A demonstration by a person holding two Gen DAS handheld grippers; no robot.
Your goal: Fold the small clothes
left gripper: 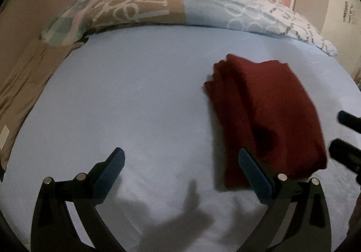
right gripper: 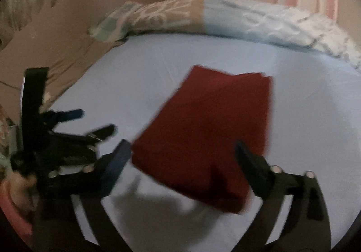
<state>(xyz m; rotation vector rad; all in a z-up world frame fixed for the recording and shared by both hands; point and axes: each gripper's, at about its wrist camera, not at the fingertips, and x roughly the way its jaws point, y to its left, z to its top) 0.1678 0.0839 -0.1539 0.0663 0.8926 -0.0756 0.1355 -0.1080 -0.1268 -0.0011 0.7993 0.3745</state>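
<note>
Your left gripper (left gripper: pixel 181 163) and right gripper (right gripper: pixel 182 157) both gape wide, gripping nothing. The folded red cloth (right gripper: pixel 209 130) lies flat mid-bed on the pale blue sheet (left gripper: pixel 135 94), short of the pillows (left gripper: pixel 203 8) along its far edge.

red garment (left gripper: pixel 266 107): matt cloth, slightly nubbly weave
bed sheet (left gripper: pixel 140 98): smooth matt pale-blue cloth beneath the garment
pillow (left gripper: pixel 140 9): printed cloth, beyond the garment
left gripper (left gripper: pixel 181 163): matt black plastic, ribbed blue pads, shiny metal pins
right gripper (right gripper: pixel 183 158): same matt black plastic
</note>
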